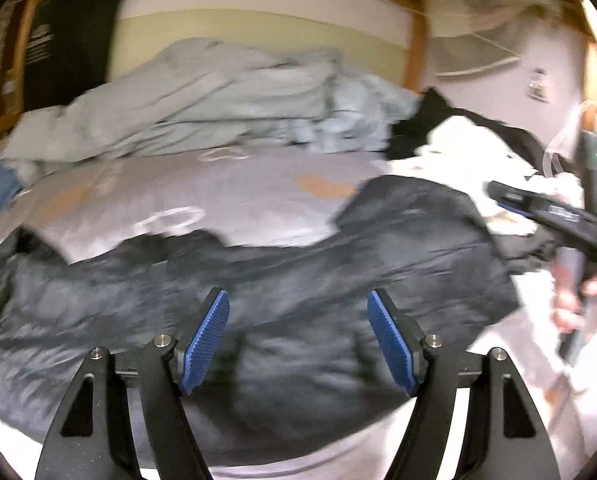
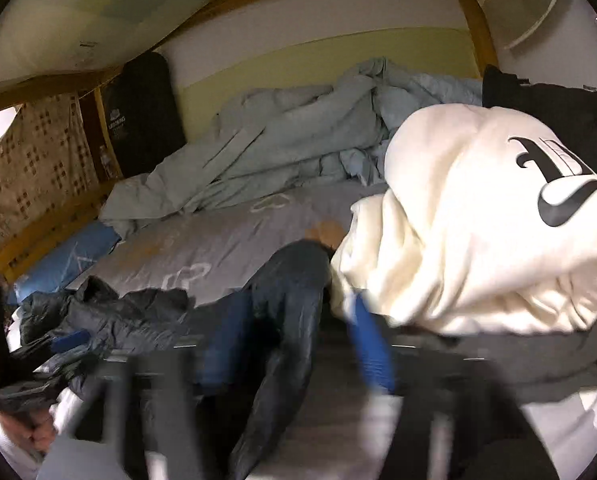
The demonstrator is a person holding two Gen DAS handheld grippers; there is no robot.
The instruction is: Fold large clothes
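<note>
Left gripper (image 1: 298, 340) hovers low over the dark jacket (image 1: 278, 280), jaws spread wide and gripping nothing. Right gripper (image 2: 294, 344), blurred, points along 1 jacket sleeve (image 2: 286, 312); its jaws appear parted with the sleeve between them, contact unclear. The jacket lies across the near edge of the bed (image 1: 202, 196). Grey sheet beyond is open. A white hoodie (image 2: 478, 220) crowds the right side; a blue quilt (image 1: 218, 96) is heaped behind.

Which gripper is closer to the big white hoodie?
Right. The right gripper hangs open right beside the white hoodie. The left gripper is open over the dark jacket, farther away.
</note>
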